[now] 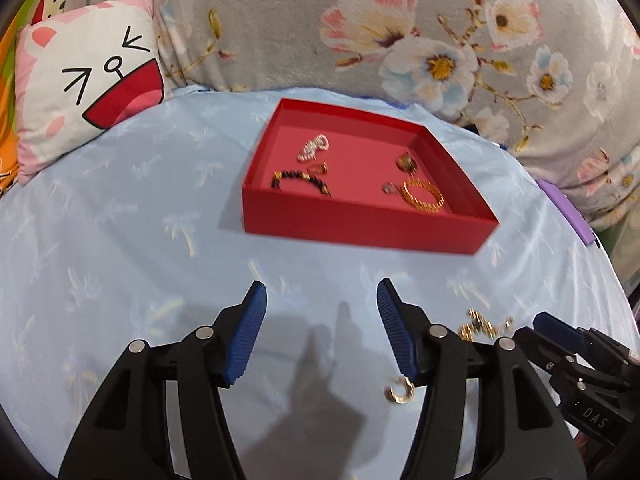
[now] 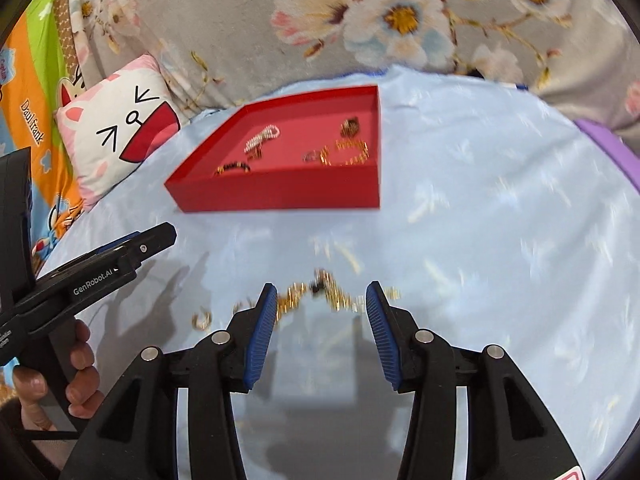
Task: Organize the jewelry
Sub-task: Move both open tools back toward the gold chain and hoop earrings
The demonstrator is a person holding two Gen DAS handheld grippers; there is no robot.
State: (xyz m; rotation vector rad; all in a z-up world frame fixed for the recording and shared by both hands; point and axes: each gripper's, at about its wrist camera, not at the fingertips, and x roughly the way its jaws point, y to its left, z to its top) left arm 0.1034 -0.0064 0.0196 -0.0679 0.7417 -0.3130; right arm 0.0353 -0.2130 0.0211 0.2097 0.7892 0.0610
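A red tray (image 1: pixel 360 228) (image 2: pixel 280 192) sits on the light blue cloth and holds several pieces: a pearl piece (image 1: pixel 313 147), a black-and-gold bead bracelet (image 1: pixel 301 180), a gold chain bracelet (image 1: pixel 423 196) and small rings. A gold chain (image 2: pixel 320 294) (image 1: pixel 484 325) lies loose on the cloth. A small gold ring (image 1: pixel 399 389) (image 2: pixel 202 319) lies near it. My left gripper (image 1: pixel 322 292) is open and empty, left of the chain. My right gripper (image 2: pixel 321 294) is open, its tips on either side of the chain.
A cat-face cushion (image 1: pixel 88 80) leans at the back left. A grey floral blanket (image 1: pixel 400 20) rises behind the tray. A purple object (image 1: pixel 568 216) lies at the cloth's right edge. The left gripper body (image 2: pixel 80 276) and hand show at the right wrist view's left.
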